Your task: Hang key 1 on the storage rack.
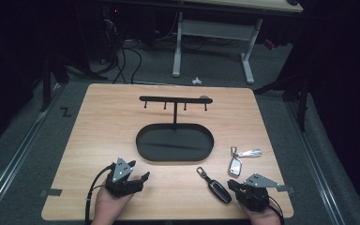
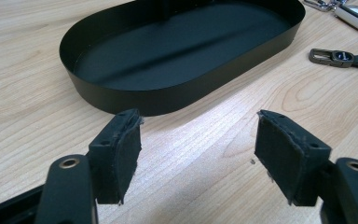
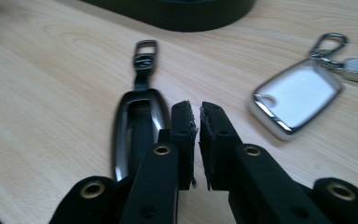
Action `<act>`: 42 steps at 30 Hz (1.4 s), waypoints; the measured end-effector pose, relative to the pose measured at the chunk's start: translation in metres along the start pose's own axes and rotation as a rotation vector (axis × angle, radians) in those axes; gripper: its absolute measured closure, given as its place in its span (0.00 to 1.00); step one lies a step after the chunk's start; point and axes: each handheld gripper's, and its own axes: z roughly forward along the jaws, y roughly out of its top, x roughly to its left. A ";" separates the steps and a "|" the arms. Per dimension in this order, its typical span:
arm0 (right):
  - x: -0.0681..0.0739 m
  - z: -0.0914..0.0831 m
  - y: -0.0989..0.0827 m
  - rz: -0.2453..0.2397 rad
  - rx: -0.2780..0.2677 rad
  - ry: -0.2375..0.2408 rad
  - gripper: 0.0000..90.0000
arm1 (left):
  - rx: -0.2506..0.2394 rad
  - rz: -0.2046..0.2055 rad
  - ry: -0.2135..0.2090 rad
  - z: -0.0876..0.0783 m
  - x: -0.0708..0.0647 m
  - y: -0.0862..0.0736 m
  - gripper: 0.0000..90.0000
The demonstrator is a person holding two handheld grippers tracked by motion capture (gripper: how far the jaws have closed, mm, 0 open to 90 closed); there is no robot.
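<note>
**Right gripper beside the black key fob, jaws barely parted**

I have both grippers low at the near edge of the table [image 1: 98, 122]. My right gripper [image 3: 196, 112] sits at the near right corner. Its jaws stand almost together, a thin slit between the pads and nothing in that slit. The grip is not clenched on anything.

The black key fob [image 3: 137, 126] lies flat on the wood just left of my right jaws in the right gripper view, its long body running away from me and its dark metal clip [image 3: 145, 49] at the far end. The left jaw lies over its near end in that view; I cannot tell whether it touches. From the high view the fob lies at a slant, clip end toward the tray, body end near the right gripper.

A silver key fob [image 3: 296, 95] lies to the right and a little farther off, apart from the black one, with a silver clip and ring [image 3: 328, 44] at its far end.

My left gripper [image 2: 198, 135] sits at the near left, jaws released and standing wide, bare wood between the pads. Just beyond it is the black oval tray [image 2: 168, 98], in the middle of the table. A thin post rises from the tray's far side and carries a black hook rail [image 1: 176, 99] with small pegs hanging under it.
</note>
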 end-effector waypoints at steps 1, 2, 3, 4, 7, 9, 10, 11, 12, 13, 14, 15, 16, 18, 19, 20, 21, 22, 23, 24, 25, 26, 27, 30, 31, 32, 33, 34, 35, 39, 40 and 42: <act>0.000 0.000 0.000 0.000 0.000 0.000 0.93 | 0.000 -0.001 -0.002 0.000 0.000 0.000 0.35; -0.005 -0.001 -0.001 0.015 -0.001 -0.018 0.92 | -0.001 -0.001 -0.005 0.000 0.000 0.000 0.35; -0.008 -0.002 -0.002 0.022 -0.004 -0.026 0.91 | -0.003 0.000 -0.008 -0.001 0.000 0.000 0.35; -0.010 -0.002 -0.002 0.034 -0.003 -0.035 0.91 | -0.003 0.000 -0.008 -0.001 0.000 0.000 0.35; -0.015 -0.003 -0.003 0.042 0.004 -0.046 0.88 | -0.017 0.006 -0.017 -0.003 -0.001 0.002 0.35; -0.018 -0.003 -0.003 0.062 0.014 -0.048 0.87 | -0.025 0.005 -0.021 -0.004 -0.001 0.002 0.35; -0.018 -0.002 -0.002 0.074 0.035 -0.051 0.87 | -0.023 0.000 -0.027 -0.004 -0.001 0.001 0.35; -0.018 -0.002 -0.002 0.074 0.035 -0.051 0.87 | -0.023 0.000 -0.027 -0.004 -0.001 0.001 0.35; -0.019 -0.002 -0.001 0.071 0.061 -0.060 0.86 | -0.022 -0.004 -0.026 -0.005 -0.001 0.001 0.34; -0.019 -0.002 0.001 0.076 0.074 -0.059 0.85 | -0.023 -0.010 -0.027 -0.005 0.000 0.000 0.34; -0.020 -0.002 0.002 0.073 0.092 -0.062 0.84 | -0.030 -0.023 -0.033 -0.006 0.000 0.000 0.34; -0.020 -0.001 0.003 0.067 0.108 -0.067 0.83 | -0.030 -0.023 -0.033 -0.006 0.000 0.000 0.34; -0.022 -0.001 0.004 0.055 0.123 -0.071 0.83 | -0.027 -0.014 -0.030 -0.007 0.001 0.000 0.34; -0.022 0.000 0.006 0.054 0.139 -0.074 0.83 | -0.026 -0.013 -0.030 -0.007 0.001 0.000 0.34; -0.022 0.000 0.007 0.056 0.157 -0.072 0.82 | -0.026 -0.013 -0.030 -0.007 0.001 -0.001 0.34; -0.023 0.001 0.009 0.044 0.176 -0.071 0.82 | -0.026 -0.012 -0.031 -0.007 0.002 -0.001 0.34; -0.022 0.001 0.011 0.034 0.197 -0.080 0.82 | -0.027 -0.012 -0.031 -0.007 0.003 -0.001 0.34; -0.022 0.000 0.014 0.021 0.215 -0.087 0.81 | -0.024 -0.010 -0.030 -0.007 0.003 -0.002 0.34; -0.023 0.000 0.016 0.019 0.233 -0.084 0.80 | -0.021 -0.005 -0.027 -0.006 0.003 -0.002 0.34; -0.024 -0.001 0.019 0.024 0.244 -0.083 0.80 | -0.018 0.001 -0.023 -0.006 0.003 -0.002 0.34; -0.025 -0.002 0.022 0.029 0.261 -0.080 0.78 | -0.014 0.007 -0.022 -0.005 0.003 -0.003 0.34; -0.026 -0.002 0.024 0.035 0.276 -0.075 0.76 | -0.012 0.012 -0.022 -0.005 0.003 -0.003 0.34; -0.026 -0.002 0.026 0.036 0.289 -0.070 0.74 | -0.012 0.016 -0.022 -0.005 0.003 -0.003 0.34; -0.026 0.001 0.032 0.035 0.345 -0.066 0.72 | -0.012 0.025 -0.022 -0.004 0.002 -0.002 0.35; -0.026 0.001 0.032 0.035 0.345 -0.066 0.72 | -0.012 0.026 -0.022 -0.004 0.002 -0.002 0.35; -0.024 0.003 0.035 0.025 0.369 -0.065 0.71 | -0.013 0.029 -0.022 -0.004 0.002 -0.002 0.35; -0.024 0.004 0.036 0.020 0.383 -0.062 0.71 | -0.013 0.029 -0.022 -0.004 0.002 -0.002 0.35; -0.023 0.005 0.038 0.013 0.396 -0.061 0.70 | -0.013 0.028 -0.022 -0.004 0.002 -0.002 0.35; -0.023 0.005 0.038 0.013 0.396 -0.061 0.70 | -0.013 0.028 -0.022 -0.004 0.002 -0.002 0.35; -0.020 0.008 0.044 -0.028 0.448 -0.068 0.67 | -0.010 0.025 -0.024 -0.003 0.002 -0.003 0.35; -0.018 0.009 0.047 -0.052 0.484 -0.073 0.66 | -0.008 0.026 -0.025 -0.003 0.002 -0.003 0.35; -0.016 0.009 0.051 -0.068 0.528 -0.075 0.65 | -0.003 0.031 -0.026 -0.003 0.001 -0.003 0.35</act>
